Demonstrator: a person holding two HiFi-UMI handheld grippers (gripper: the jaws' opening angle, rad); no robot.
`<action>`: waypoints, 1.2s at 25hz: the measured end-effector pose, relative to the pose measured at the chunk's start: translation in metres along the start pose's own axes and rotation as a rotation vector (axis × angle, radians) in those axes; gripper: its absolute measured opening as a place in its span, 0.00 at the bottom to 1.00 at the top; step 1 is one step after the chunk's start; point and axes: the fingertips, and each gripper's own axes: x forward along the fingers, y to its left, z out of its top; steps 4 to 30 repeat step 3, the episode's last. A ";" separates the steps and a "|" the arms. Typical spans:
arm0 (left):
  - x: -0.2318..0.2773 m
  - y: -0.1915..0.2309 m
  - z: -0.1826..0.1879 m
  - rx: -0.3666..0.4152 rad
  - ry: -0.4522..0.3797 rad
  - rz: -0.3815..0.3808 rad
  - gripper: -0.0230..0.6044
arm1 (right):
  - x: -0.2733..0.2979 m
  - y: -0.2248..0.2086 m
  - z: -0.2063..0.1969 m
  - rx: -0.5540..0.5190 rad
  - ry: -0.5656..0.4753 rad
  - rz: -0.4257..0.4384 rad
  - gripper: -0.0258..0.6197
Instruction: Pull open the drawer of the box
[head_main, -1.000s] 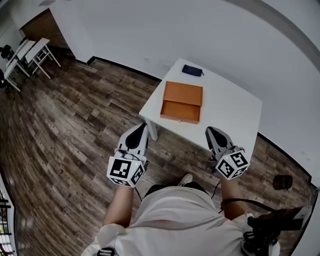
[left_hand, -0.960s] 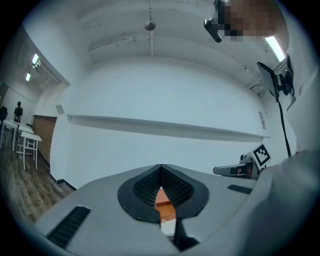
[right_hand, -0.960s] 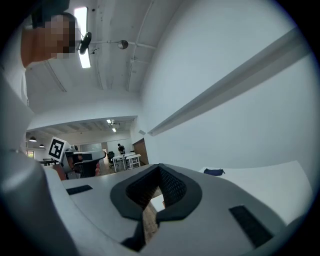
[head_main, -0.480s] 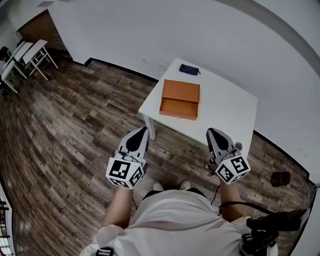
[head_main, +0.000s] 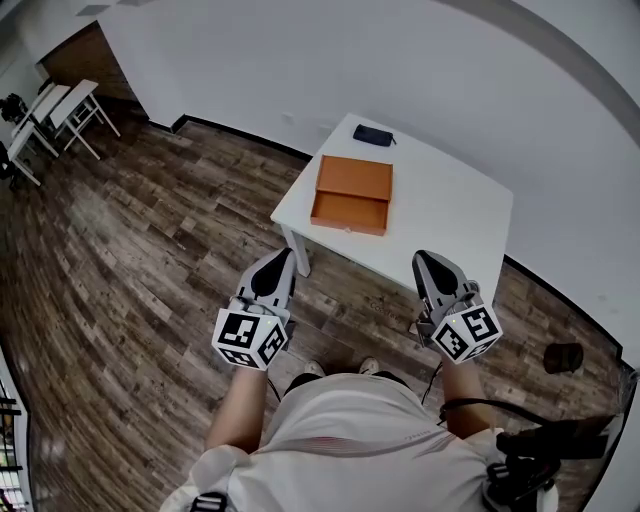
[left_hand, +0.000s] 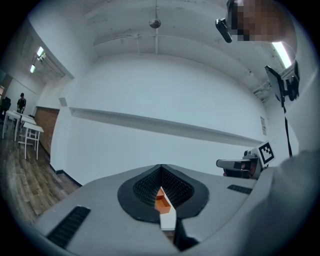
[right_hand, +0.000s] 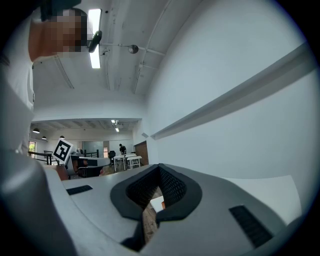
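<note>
A: Where's the box (head_main: 355, 178)?
B: On the table (head_main: 450, 215), by its front-left corner. The drawer (head_main: 348, 213) faces the near edge and looks partly out. Left gripper (head_main: 280, 262) and right gripper (head_main: 424, 262) are both clamped closed, empty, well short of it.
A: Handling?
B: Probably light and may slide. Take the drawer's front lip.

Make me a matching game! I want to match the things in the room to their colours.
Things:
1. box
2. table
3. small case
4. floor

Colours:
A. white
B. brown wood
C. orange
D. dark, almost black

Right pairs: 1-C, 2-A, 3-D, 4-B
</note>
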 end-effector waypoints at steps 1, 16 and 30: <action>0.001 -0.002 -0.002 0.004 0.001 0.002 0.05 | -0.001 -0.002 -0.001 -0.002 0.001 0.002 0.04; 0.003 -0.007 -0.008 0.010 0.004 0.005 0.05 | -0.004 -0.006 -0.003 -0.006 0.005 0.005 0.04; 0.003 -0.007 -0.008 0.010 0.004 0.005 0.05 | -0.004 -0.006 -0.003 -0.006 0.005 0.005 0.04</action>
